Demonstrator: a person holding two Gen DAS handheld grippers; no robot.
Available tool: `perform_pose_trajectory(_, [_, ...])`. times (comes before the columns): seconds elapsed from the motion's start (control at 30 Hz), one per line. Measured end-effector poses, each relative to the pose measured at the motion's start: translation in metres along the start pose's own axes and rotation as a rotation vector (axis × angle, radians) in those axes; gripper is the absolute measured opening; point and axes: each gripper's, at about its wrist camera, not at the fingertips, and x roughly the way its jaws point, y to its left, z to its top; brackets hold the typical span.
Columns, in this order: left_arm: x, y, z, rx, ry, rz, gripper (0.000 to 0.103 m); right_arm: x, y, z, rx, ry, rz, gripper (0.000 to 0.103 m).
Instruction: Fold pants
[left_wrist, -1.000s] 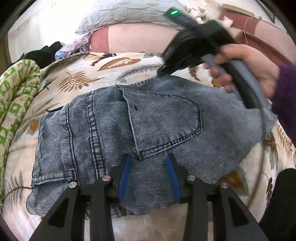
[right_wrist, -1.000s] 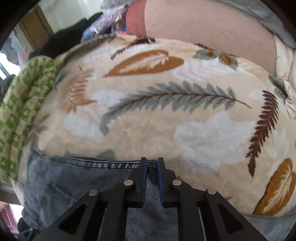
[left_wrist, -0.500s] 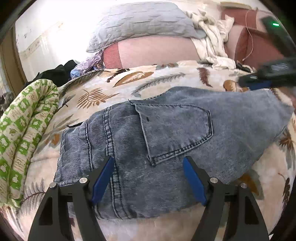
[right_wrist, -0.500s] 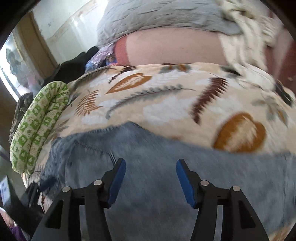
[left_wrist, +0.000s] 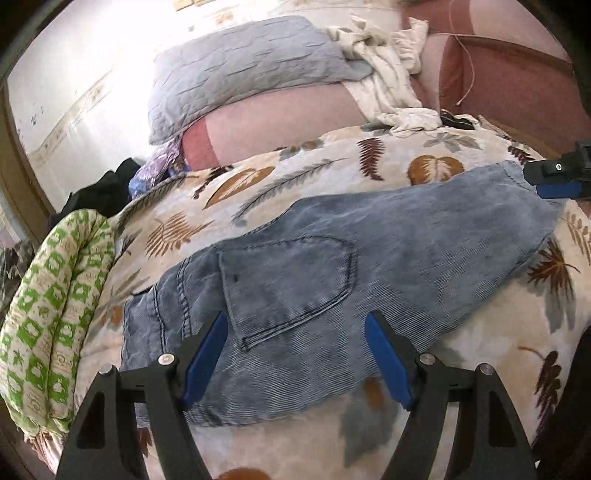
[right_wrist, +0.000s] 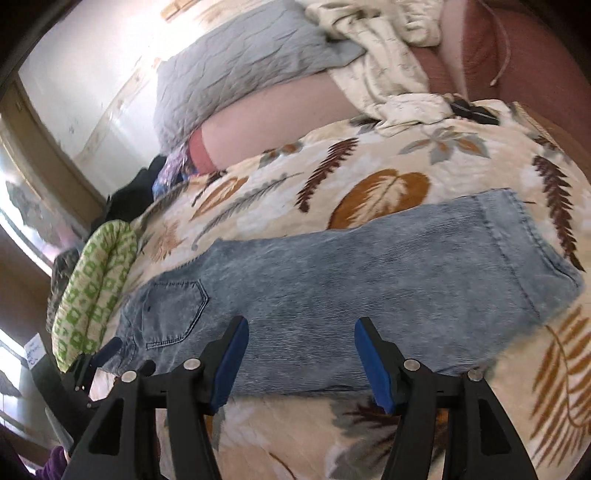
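Note:
Light blue denim pants (left_wrist: 332, 280) lie flat on the leaf-print blanket, folded lengthwise with a back pocket (left_wrist: 291, 284) facing up, waistband to the left, leg hem to the right (right_wrist: 528, 258). My left gripper (left_wrist: 295, 354) is open and empty, hovering above the waist end. My right gripper (right_wrist: 299, 362) is open and empty above the pants' near edge at mid-leg; it also shows at the right edge of the left wrist view (left_wrist: 557, 177), near the hem. The left gripper shows at the lower left of the right wrist view (right_wrist: 99, 358).
The leaf-print blanket (left_wrist: 388, 424) covers the bed. A rolled green-and-white cloth (left_wrist: 55, 325) lies along the left. A grey pillow (left_wrist: 251, 70), pink bolster (left_wrist: 277, 122), crumpled white cloth (left_wrist: 391, 74) and dark clothes (left_wrist: 107, 184) sit at the back.
Both grippers opened, let go of the pants and pulled back and up. The pants now lie spread flat, and the right gripper swung away to the right.

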Motion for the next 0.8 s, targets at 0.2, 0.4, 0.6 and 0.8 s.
perform_pose_trajectory(0.2, [-0.011, -0.014, 0.011, 0.016, -0.012, -0.006, 0.077, -0.021, -0.019, 0.0, 0.028, -0.039, 0.006, 0.064])
perform_pose_trajectory(0.4, [-0.016, -0.025, 0.016, 0.035, -0.01, -0.003, 0.077, -0.037, -0.037, -0.004, 0.065, -0.07, 0.001, 0.064])
perform_pose_trajectory(0.6, [-0.018, -0.032, 0.019, 0.041, -0.002, -0.007, 0.077, -0.047, -0.052, -0.009, 0.11, -0.09, 0.015, 0.064])
perform_pose_trajectory(0.8, [-0.02, -0.041, 0.02, 0.054, 0.002, -0.014, 0.077, -0.05, -0.064, -0.016, 0.148, -0.097, 0.016, 0.064])
